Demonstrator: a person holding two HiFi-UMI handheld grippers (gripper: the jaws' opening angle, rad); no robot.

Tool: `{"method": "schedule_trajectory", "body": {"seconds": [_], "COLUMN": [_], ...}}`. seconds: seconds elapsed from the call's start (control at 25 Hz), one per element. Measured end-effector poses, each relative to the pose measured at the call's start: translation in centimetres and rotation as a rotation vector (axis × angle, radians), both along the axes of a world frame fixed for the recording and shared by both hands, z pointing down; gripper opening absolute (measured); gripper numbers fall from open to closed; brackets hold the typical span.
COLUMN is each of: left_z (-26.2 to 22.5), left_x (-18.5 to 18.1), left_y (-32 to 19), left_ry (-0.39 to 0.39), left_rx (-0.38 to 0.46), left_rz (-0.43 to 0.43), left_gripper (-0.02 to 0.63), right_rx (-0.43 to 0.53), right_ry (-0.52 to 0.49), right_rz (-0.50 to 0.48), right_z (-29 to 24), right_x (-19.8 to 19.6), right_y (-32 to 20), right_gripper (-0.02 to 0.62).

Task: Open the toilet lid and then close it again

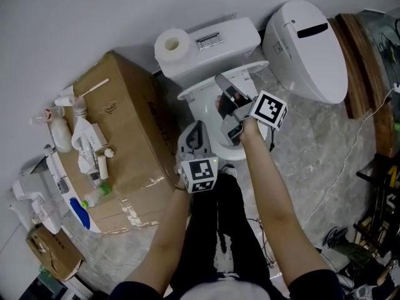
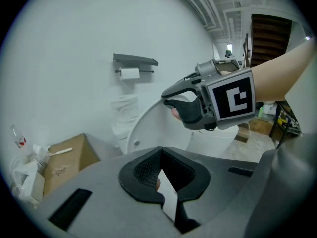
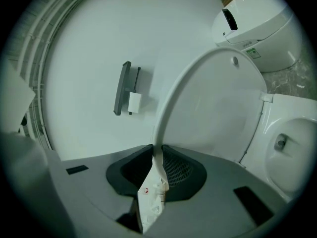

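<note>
Lid (image 3: 218, 108) is held near upright behind the bowl (image 3: 292, 143), rim pinched by the right gripper (image 3: 157, 155); left gripper (image 2: 161, 177) is squeezed shut, empty. Grip's thin though: if it's lost, lid gets slammed down.

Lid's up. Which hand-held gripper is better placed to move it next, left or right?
Right, probably. The right hand-held gripper is clamped on the rim of the raised white plastic toilet lid, so it can carry it either way. The left hand-held gripper is shut on nothing, clear of the lid.
</note>
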State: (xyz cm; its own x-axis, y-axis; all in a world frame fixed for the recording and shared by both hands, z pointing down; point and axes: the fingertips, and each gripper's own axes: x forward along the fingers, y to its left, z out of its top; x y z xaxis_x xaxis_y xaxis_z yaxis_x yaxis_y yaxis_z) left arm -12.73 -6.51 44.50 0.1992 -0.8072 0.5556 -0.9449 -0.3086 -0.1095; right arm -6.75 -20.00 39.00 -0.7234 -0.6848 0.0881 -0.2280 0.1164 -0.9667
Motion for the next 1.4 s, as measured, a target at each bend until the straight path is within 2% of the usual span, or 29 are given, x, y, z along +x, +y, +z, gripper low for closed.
{"method": "schedule_trajectory", "body": {"seconds": [0.2,0.4,0.6,0.88,1.28,1.4], "left_z": [-0.4,-0.7,-1.2,-1.3,-1.1,-1.1], "left_x": [-0.2,-0.8,-1.7,-2.3,-2.6,-2.8], "left_y": [-0.7,-1.0,-2.1,-2.4,-2.3,-2.2], "left_ry": [0.001,0.009,0.014,0.013,0.025,0.036], "left_rx": [0.018,0.027,0.034,0.039,0.035,0.029], "left_rz": [0.008,0.008,-0.002,-0.001,0.001,-0.006], "left_gripper": [0.005,0.005,0.005,0.005,0.005,0.005], "right_rx": [-0.023,-0.069,-0.07,-0.094,-0.083,-0.062], "right_ry": [-0.013,-0.084,-0.06,-0.114,-0.143,-0.18], "right_rz": [0.013,0.026,0.005,0.037,0.049,0.048], "right_z": [0.0,0.1,0.0,0.1,0.1,-0.7], "right_x": [-0.6,-1.2,-1.6,-2.0,-2.3,-2.4], "right_y": [-1.8,-2.9,-4.2,-5.3,-6.1,-6.3], "right_gripper": [0.049,0.049,0.049,0.049,0.049,0.062]}}
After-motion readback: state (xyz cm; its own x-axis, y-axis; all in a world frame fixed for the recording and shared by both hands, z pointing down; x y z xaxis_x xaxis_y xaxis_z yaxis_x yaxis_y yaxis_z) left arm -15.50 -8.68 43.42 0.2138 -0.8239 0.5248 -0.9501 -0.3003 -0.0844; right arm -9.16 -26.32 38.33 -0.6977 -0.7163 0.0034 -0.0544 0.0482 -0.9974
